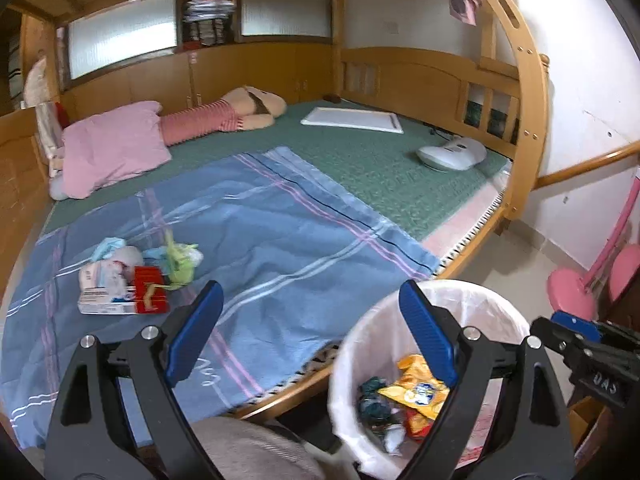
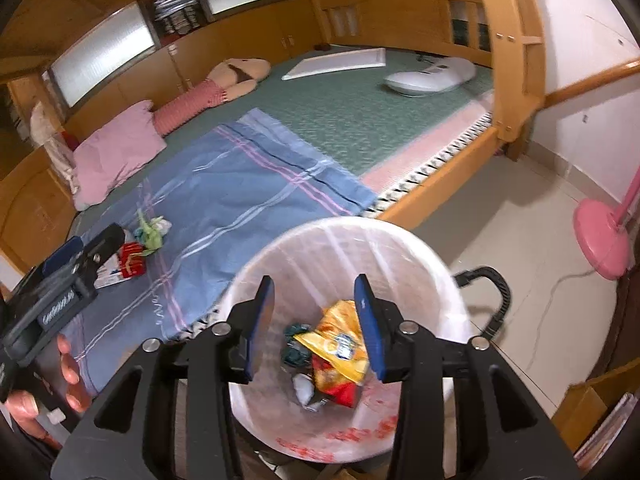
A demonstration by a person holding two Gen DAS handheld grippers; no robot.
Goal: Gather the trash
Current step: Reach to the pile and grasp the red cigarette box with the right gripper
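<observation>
A pile of trash (image 1: pixel 132 276) lies on the blue blanket (image 1: pixel 280 240): a red packet, a white box, a green wrapper, crumpled tissue. It also shows in the right wrist view (image 2: pixel 140 248). A white-lined bin (image 2: pixel 400 256) stands on the floor by the bed and holds a yellow snack bag (image 2: pixel 340 344) and other wrappers. My left gripper (image 1: pixel 310 300) is open and empty, over the bed's edge beside the bin (image 1: pixel 368 344). My right gripper (image 2: pixel 316 300) is open and empty, directly above the bin's mouth.
A pink pillow (image 1: pixel 116 152), a stuffed doll (image 1: pixel 240 112), a white board (image 1: pixel 352 120) and a white device (image 1: pixel 452 154) lie on the green mattress. A wooden bunk post (image 1: pixel 528 120) stands at the right. A pink fan base (image 2: pixel 600 236) and a cable sit on the tiled floor.
</observation>
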